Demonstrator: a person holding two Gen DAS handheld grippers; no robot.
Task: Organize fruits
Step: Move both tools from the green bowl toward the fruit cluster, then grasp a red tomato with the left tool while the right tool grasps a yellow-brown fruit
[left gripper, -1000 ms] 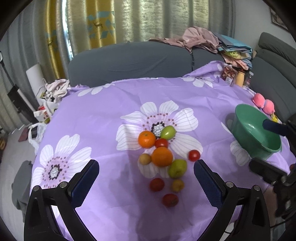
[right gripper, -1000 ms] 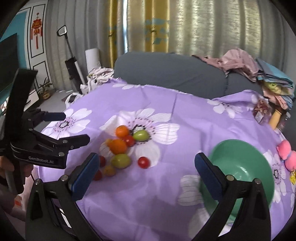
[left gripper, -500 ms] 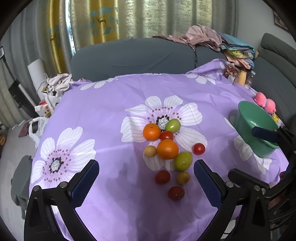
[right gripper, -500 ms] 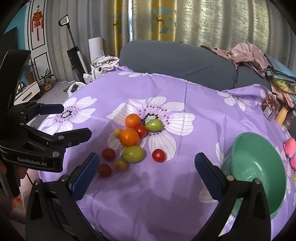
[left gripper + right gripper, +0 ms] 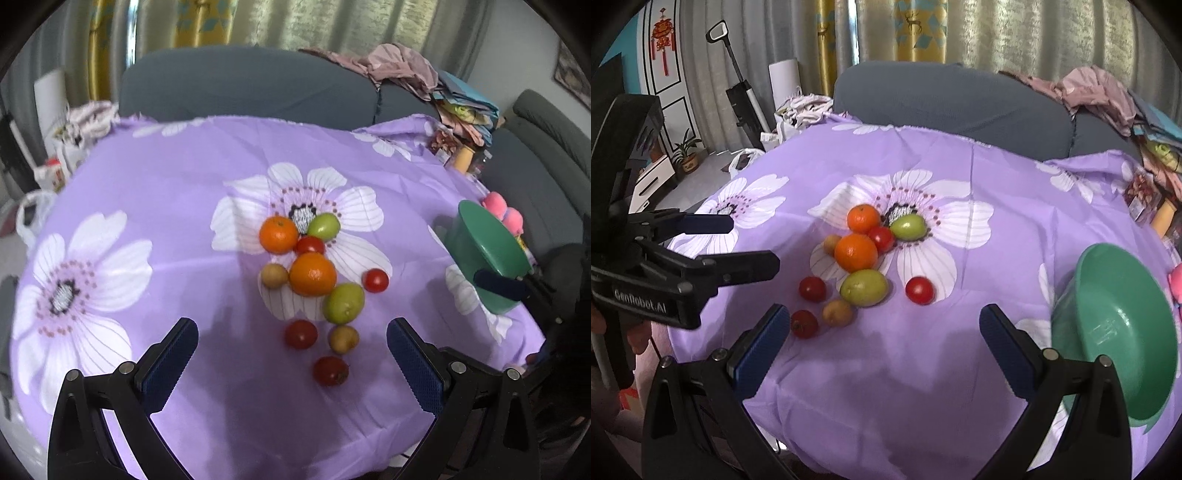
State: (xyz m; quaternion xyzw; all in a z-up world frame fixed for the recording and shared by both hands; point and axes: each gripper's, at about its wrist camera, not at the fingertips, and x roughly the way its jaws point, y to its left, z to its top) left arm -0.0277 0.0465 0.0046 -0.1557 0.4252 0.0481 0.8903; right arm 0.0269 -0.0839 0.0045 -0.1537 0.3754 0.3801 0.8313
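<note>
In the left wrist view, the left gripper [image 5: 291,345] is hovering with its blue-padded jaws spread wide and empty over the purple flowered tablecloth [image 5: 184,177]. The cluster of round fruits is lying just ahead of it: a dark red tomato [image 5: 330,370] is sitting nearest, almost between the fingers, with a small tan fruit [image 5: 343,338] behind it.

In the right wrist view, the right gripper [image 5: 881,332] is also gaping open and holding nothing. The green plastic bowl [image 5: 1115,332] is tilting just beside its right finger, while the fruits are lying ahead to its left, so the left gripper looks nearer to them.
</note>
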